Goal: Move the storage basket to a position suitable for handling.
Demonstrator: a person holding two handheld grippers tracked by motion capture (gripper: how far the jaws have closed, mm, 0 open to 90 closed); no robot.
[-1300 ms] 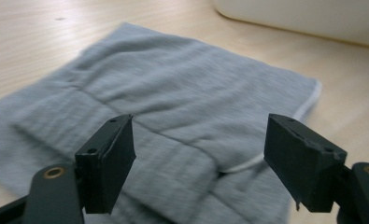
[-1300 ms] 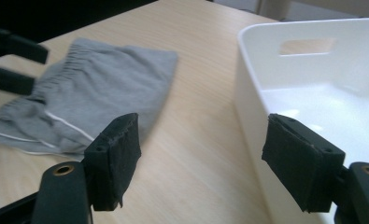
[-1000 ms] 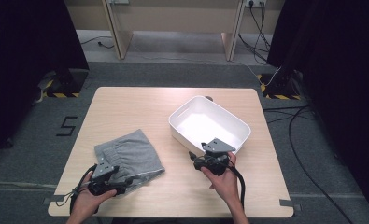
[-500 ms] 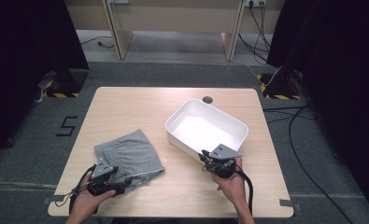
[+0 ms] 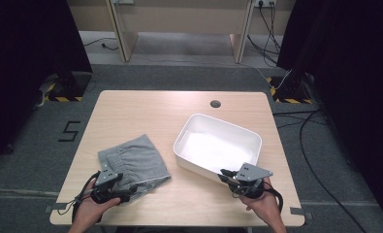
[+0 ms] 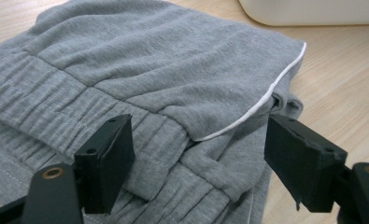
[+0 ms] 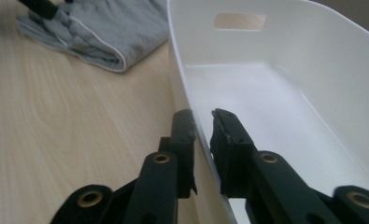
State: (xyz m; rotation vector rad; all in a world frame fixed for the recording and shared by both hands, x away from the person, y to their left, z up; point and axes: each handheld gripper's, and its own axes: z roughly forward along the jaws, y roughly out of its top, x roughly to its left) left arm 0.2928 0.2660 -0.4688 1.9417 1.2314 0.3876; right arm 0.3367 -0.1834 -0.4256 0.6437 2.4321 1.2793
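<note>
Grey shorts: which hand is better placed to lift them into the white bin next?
Left. The left gripper straddles the grey shorts, jaws open; the right gripper is clamped on the white bin wall.

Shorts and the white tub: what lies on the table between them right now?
Nothing: in the high view a bare strip of wooden table separates the grey shorts from the white tub; they do not touch.
</note>
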